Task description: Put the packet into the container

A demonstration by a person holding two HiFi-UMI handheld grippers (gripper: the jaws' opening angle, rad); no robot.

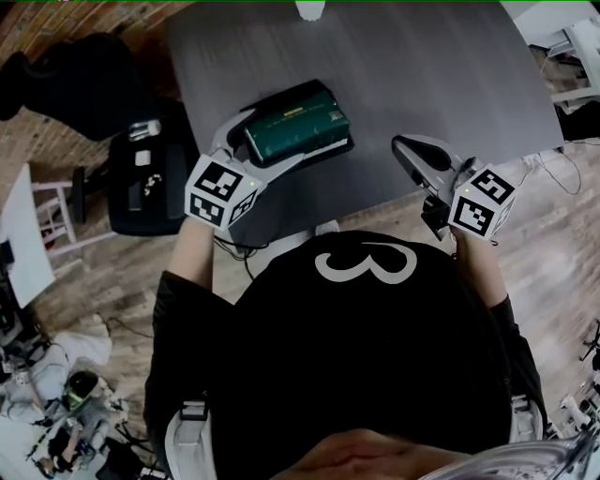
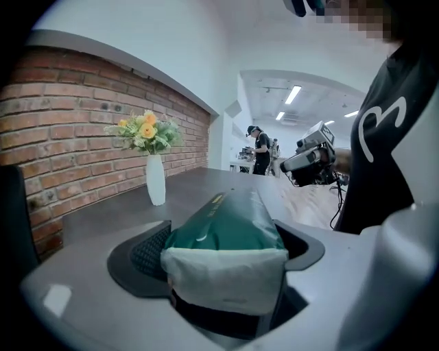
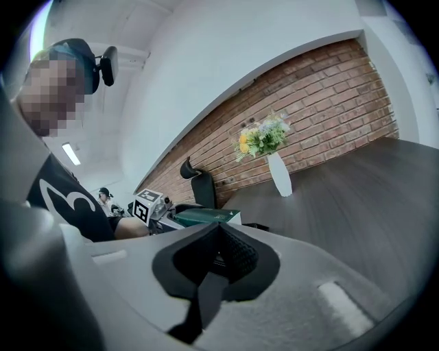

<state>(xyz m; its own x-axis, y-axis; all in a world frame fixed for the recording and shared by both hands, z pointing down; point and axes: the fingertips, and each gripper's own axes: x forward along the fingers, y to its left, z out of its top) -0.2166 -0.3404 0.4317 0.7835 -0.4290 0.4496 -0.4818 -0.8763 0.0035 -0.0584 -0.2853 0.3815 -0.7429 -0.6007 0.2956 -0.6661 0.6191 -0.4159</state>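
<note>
A green packet (image 1: 298, 125) with a white end (image 2: 226, 277) sits between the jaws of my left gripper (image 1: 277, 134), which is shut on it near the dark table's (image 1: 422, 75) front left part. A black container rim (image 1: 281, 97) shows along the packet's far side; I cannot tell whether the packet rests in it. In the left gripper view the packet (image 2: 230, 223) fills the gap of the left gripper (image 2: 226, 253) between the black pads. My right gripper (image 1: 401, 145) is shut and holds nothing, at the table's front edge to the right. Its jaws meet in the right gripper view (image 3: 219, 236), where the packet (image 3: 202, 216) lies further left.
A white vase with flowers (image 2: 156, 179) stands at the table's far side by the brick wall, also seen as the vase (image 3: 279, 175) and its top (image 1: 310, 7). A black chair (image 1: 141, 178) stands left of the table. A person (image 2: 262, 149) stands far off.
</note>
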